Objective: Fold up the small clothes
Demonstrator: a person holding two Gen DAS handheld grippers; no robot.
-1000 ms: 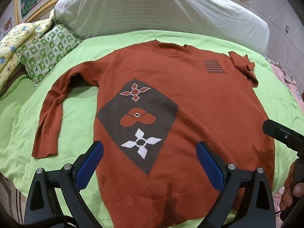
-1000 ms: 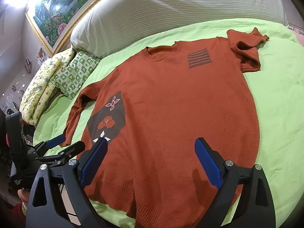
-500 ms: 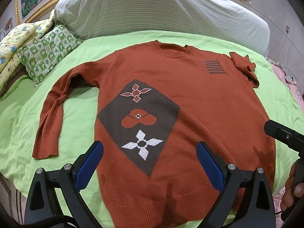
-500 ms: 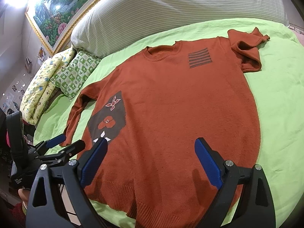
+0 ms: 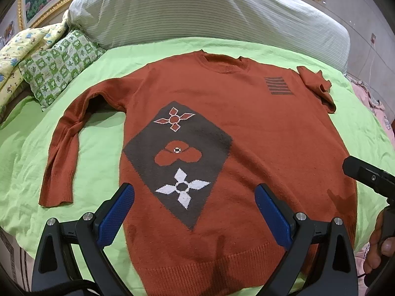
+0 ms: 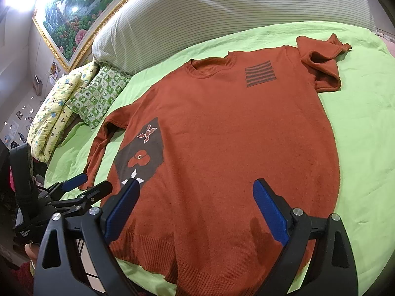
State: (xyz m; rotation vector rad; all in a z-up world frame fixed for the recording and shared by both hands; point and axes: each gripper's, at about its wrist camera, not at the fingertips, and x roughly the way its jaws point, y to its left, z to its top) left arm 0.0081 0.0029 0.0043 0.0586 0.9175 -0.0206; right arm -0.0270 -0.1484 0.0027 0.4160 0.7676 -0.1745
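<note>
A rust-orange knit sweater (image 5: 259, 128) lies flat, front up, on a green bedsheet (image 5: 103, 153). It has a dark diamond patch with flower motifs and a small striped mark near one shoulder. Its left sleeve (image 5: 61, 153) is stretched out flat. Its right sleeve (image 6: 321, 59) is bunched up by the shoulder. My left gripper (image 5: 195, 212) is open and empty above the hem. My right gripper (image 6: 195, 204) is open and empty above the hem's right part. The sweater also shows in the right wrist view (image 6: 234, 135). The left gripper also shows in the right wrist view (image 6: 86, 185).
A large striped grey-white pillow (image 5: 209, 12) lies across the head of the bed. A green checkered pillow (image 5: 59, 66) and a yellow printed quilt (image 6: 54, 113) lie at the left. A framed painting (image 6: 81, 7) hangs on the wall. Pink fabric (image 5: 370, 98) lies beyond the right edge.
Both grippers have drawn back slightly, so the sweater sits a little farther off in view. The jaws stayed open. The sweater has not moved.
</note>
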